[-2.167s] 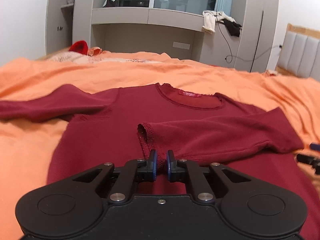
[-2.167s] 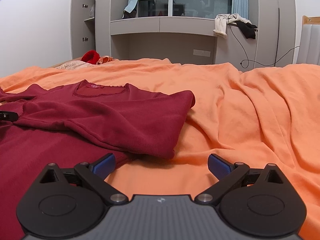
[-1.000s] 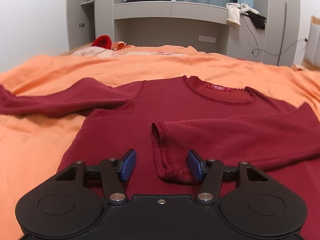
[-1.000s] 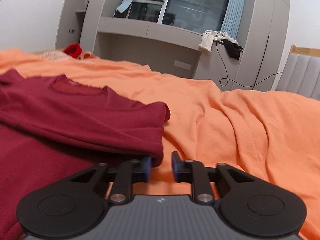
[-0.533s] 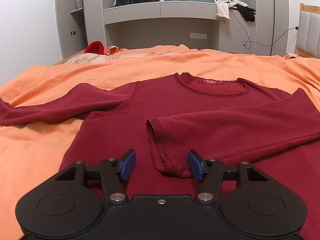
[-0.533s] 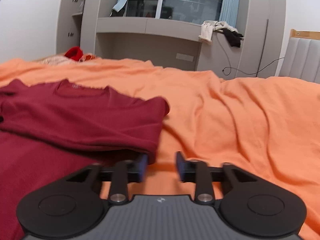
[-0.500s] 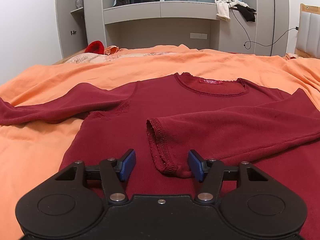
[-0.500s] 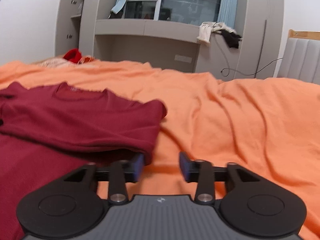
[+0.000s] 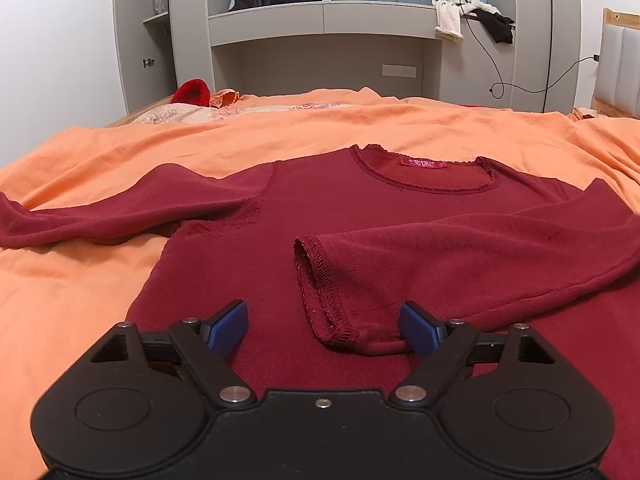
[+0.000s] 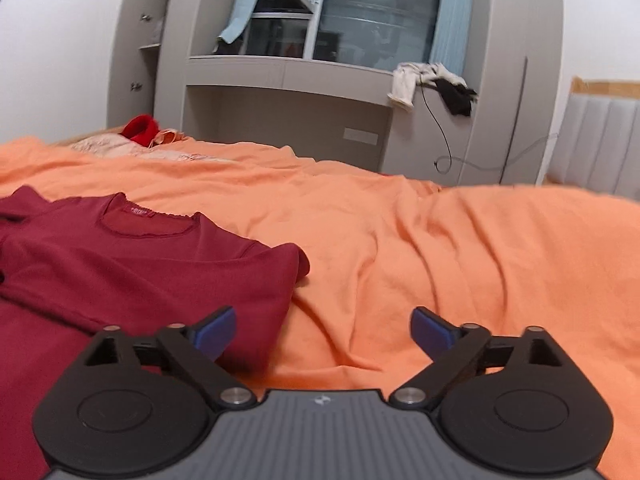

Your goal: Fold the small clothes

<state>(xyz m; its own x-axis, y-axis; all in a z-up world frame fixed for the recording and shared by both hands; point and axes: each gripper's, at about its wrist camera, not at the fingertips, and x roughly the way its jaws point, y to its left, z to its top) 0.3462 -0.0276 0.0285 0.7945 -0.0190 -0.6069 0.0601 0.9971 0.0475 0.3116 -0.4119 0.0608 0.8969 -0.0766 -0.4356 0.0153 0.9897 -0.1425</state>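
Note:
A dark red long-sleeved top (image 9: 360, 208) lies flat on the orange bedsheet (image 9: 80, 280), neckline away from me. Its right sleeve (image 9: 460, 264) is folded across the chest, the cuff (image 9: 320, 292) lying between my left gripper's open fingers. Its left sleeve (image 9: 100, 212) stretches out to the left. My left gripper (image 9: 323, 326) is open and empty above the top's body. My right gripper (image 10: 323, 328) is open and empty at the top's right folded edge (image 10: 276, 292), over the sheet.
A red item (image 9: 192, 94) and pale patterned cloth (image 9: 240, 110) lie at the bed's far left. A grey cabinet wall (image 9: 320, 40) with draped clothes (image 9: 472, 12) and a hanging cable stands behind. A padded headboard (image 10: 600, 140) is at right.
My left gripper let go of the sleeve cuff and opened wider. My right gripper, nearly shut at the folded shoulder edge a second ago, has opened wide and lifted.

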